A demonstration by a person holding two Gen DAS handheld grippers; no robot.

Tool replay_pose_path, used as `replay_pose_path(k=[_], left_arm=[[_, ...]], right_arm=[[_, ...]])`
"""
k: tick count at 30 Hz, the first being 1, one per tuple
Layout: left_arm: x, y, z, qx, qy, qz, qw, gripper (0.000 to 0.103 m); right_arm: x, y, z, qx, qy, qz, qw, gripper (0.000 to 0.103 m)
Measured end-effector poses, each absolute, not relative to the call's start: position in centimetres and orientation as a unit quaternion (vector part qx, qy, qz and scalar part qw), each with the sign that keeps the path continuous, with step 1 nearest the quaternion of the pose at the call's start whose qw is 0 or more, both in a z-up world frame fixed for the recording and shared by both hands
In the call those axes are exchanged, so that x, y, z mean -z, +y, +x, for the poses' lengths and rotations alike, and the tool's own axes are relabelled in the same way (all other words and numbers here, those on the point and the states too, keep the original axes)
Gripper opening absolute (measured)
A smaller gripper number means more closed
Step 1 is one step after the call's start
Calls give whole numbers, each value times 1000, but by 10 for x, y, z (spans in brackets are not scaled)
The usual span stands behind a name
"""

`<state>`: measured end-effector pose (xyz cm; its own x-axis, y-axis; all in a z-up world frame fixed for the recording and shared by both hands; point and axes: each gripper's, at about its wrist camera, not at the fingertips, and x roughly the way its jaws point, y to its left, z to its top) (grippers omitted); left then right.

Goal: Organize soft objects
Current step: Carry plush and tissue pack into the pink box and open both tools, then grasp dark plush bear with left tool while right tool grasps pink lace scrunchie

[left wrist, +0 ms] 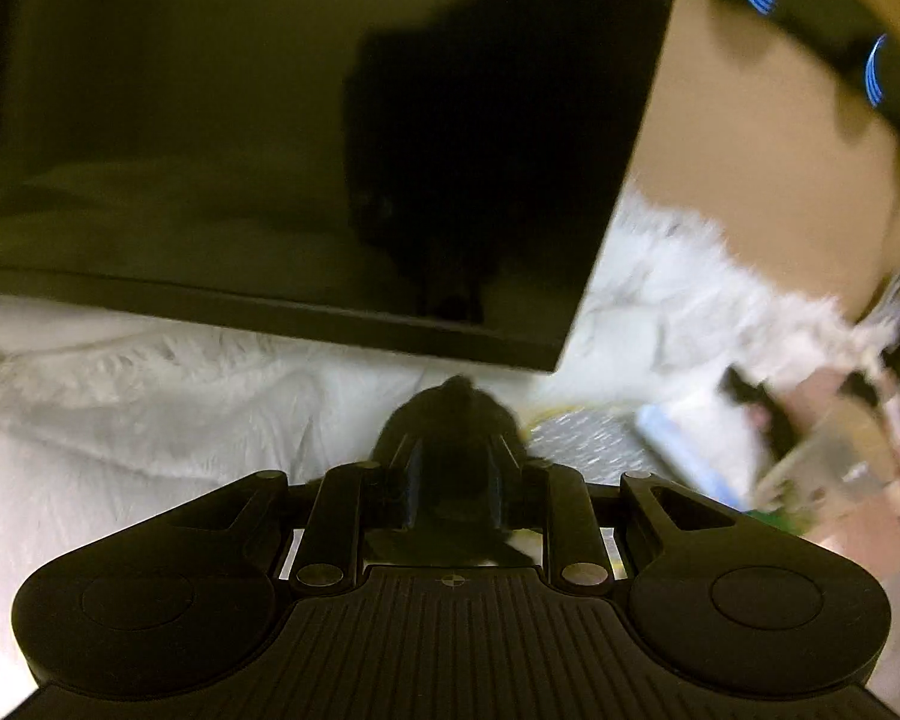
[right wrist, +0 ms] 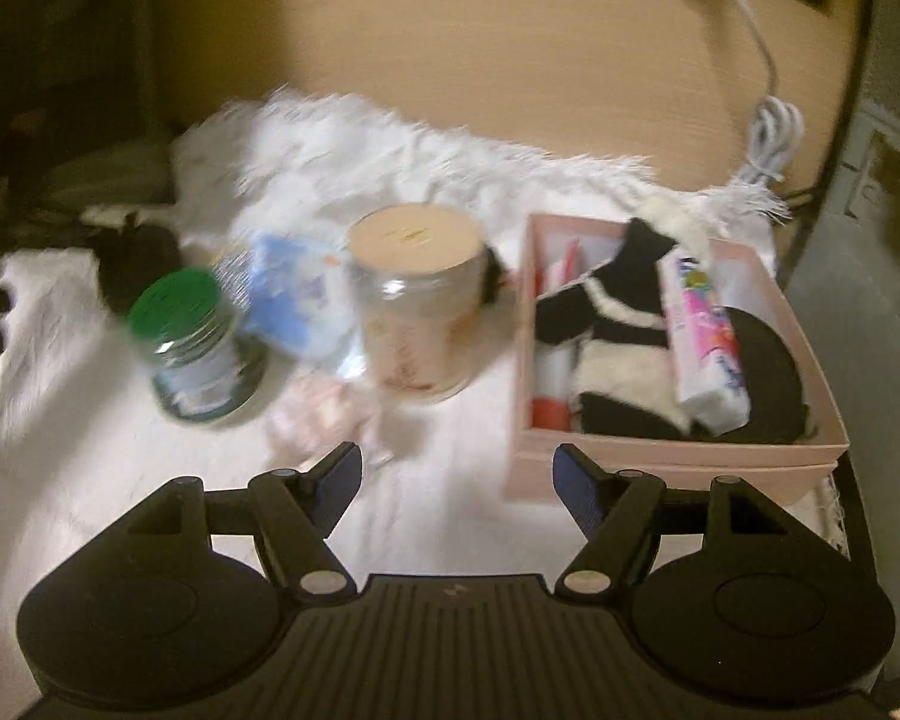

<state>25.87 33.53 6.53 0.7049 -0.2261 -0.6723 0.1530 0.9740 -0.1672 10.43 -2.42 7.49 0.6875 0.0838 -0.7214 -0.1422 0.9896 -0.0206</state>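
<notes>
The left gripper (left wrist: 455, 468) sits nearest its camera, its jaws drawn close and pinching a black soft thing (left wrist: 450, 414) that bulges up between the pads. It hangs over a white furry rug (left wrist: 120, 396), just before the lower edge of a dark monitor (left wrist: 270, 120). The view is blurred.

The right gripper (right wrist: 457, 480) stands wide open with nothing between its fingers, above the same rug. Ahead to the right is a pink box (right wrist: 678, 456) that holds a black-and-white furry cloth (right wrist: 618, 324), a pink-printed tissue pack (right wrist: 705, 336) and a red-and-white tube (right wrist: 555, 372). To the left of the box stand a glass jar with a tan lid (right wrist: 417, 312) and a smaller jar with a green lid (right wrist: 195, 342), with a blue-and-white packet (right wrist: 297, 294) between them. A coiled white cable (right wrist: 771, 132) lies on the wooden table (right wrist: 480, 48) behind.
</notes>
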Motion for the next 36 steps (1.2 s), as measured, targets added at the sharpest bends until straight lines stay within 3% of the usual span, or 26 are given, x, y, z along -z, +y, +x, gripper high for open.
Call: replay_pose_path(k=[7, 15, 21, 25, 31, 36], left_arm=[[-64, 326, 280, 140, 374, -12, 917, 30], [-69, 343, 291, 200, 427, -100, 876, 29], [-70, 333, 283, 189, 414, -56, 889, 29], [-68, 327, 284, 240, 427, -107, 865, 29], [-69, 316, 288, 201, 414, -86, 884, 28], [-60, 303, 287, 288, 465, -110, 830, 28]], right_arm=[[-67, 7, 88, -79, 416, -67, 903, 71], [-59, 20, 86, -82, 427, -66, 898, 71], [-57, 26, 85, -92, 430, -62, 896, 71], [-52, 24, 83, -98, 436, -56, 893, 71], [-50, 13, 83, -85, 430, -40, 898, 71], [-47, 3, 84, -89, 432, -18, 897, 71]])
